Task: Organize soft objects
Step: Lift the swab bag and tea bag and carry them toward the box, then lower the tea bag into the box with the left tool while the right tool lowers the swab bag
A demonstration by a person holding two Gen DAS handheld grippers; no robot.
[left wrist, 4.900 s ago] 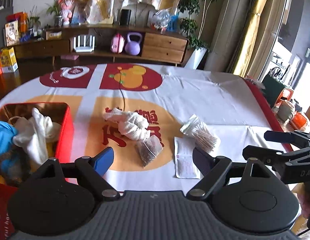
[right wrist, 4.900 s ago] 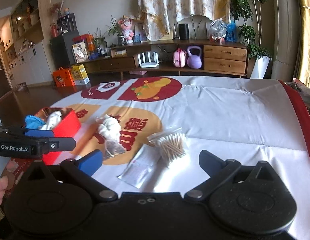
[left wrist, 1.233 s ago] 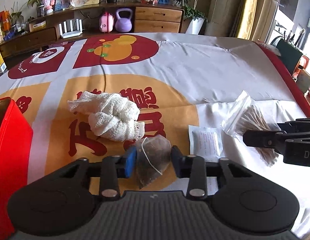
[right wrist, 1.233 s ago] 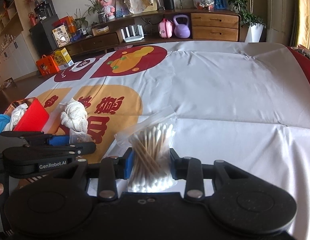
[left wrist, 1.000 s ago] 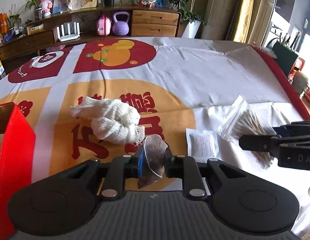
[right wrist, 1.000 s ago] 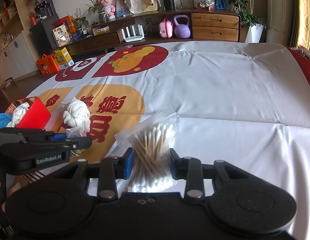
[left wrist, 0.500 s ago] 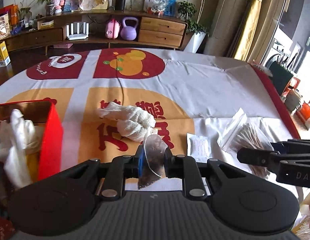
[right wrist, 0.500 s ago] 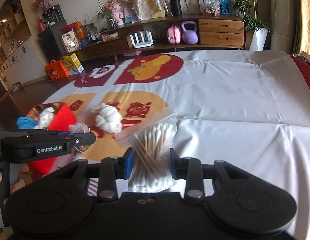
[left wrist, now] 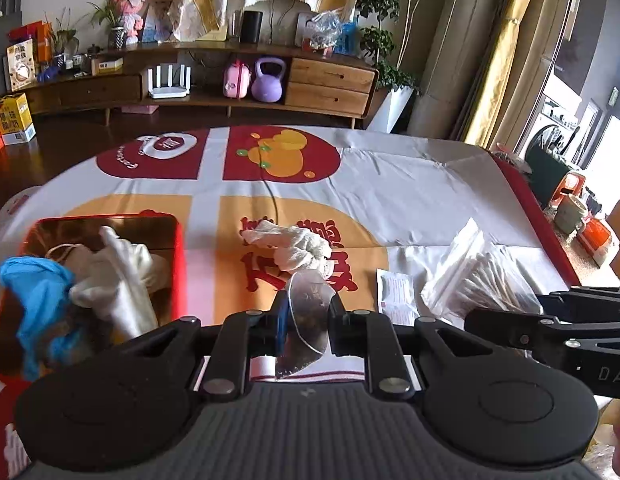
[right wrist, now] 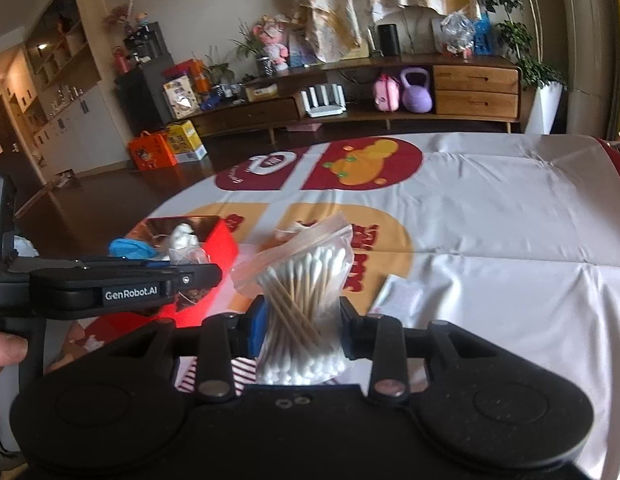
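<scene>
My left gripper (left wrist: pixel 308 314) is shut on a translucent tea bag (left wrist: pixel 310 304) and holds it above the table's near edge. My right gripper (right wrist: pixel 302 320) is shut on a clear zip bag of cotton swabs (right wrist: pixel 306 300), also lifted off the cloth. A red box (left wrist: pixel 181 264) stands at the left with a blue glove (left wrist: pixel 34 292) and a white cloth (left wrist: pixel 118 280) inside. White bunched gauze (left wrist: pixel 294 246) lies on the orange print beyond the tea bag. In the right wrist view the left gripper (right wrist: pixel 206 276) hovers beside the red box (right wrist: pixel 220 240).
A small flat white sachet (left wrist: pixel 395 296) lies on the tablecloth (left wrist: pixel 409 184) between the two grippers. The cloth's red border runs along the right edge. A low wooden sideboard (left wrist: pixel 329 80) and potted plants stand beyond the table. A hand shows at the left edge of the right wrist view.
Both grippers, open several seconds ago, closed on their items and have risen and drawn back over the last second. The red box has come into fuller view on the left.
</scene>
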